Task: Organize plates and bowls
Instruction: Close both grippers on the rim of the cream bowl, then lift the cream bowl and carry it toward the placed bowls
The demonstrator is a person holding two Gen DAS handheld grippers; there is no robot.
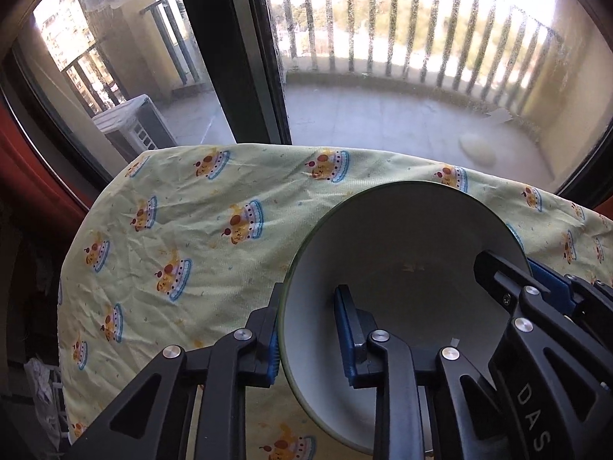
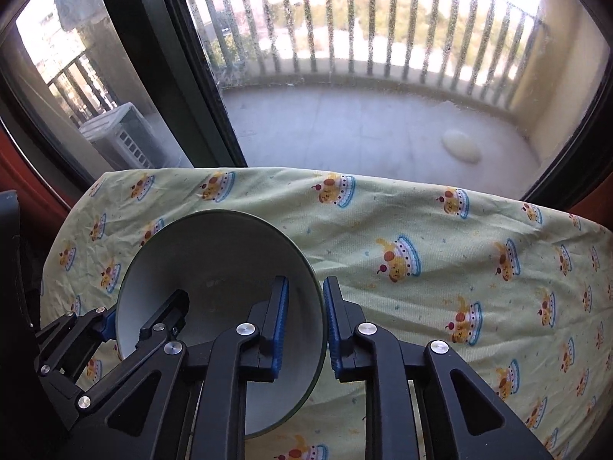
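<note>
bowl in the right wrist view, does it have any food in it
No, the bowl shows only a bare pale inside, with both tongs clamped on opposite sides of its rim.

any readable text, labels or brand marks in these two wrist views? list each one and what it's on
"DAS": pale capital letters on the black body of the right tool, bottom right corner of the left wrist view; the frame edge may cut off more letters.
Nothing else readable: the bowl bears only a faint mark, not legible as text, and the tablecloth carries cartoon pictures only.

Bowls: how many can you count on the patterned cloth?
1. The bowl sits on the cloth, its opposite rim sides pinched by the left gripper and right gripper. Others may be out of view.
</note>
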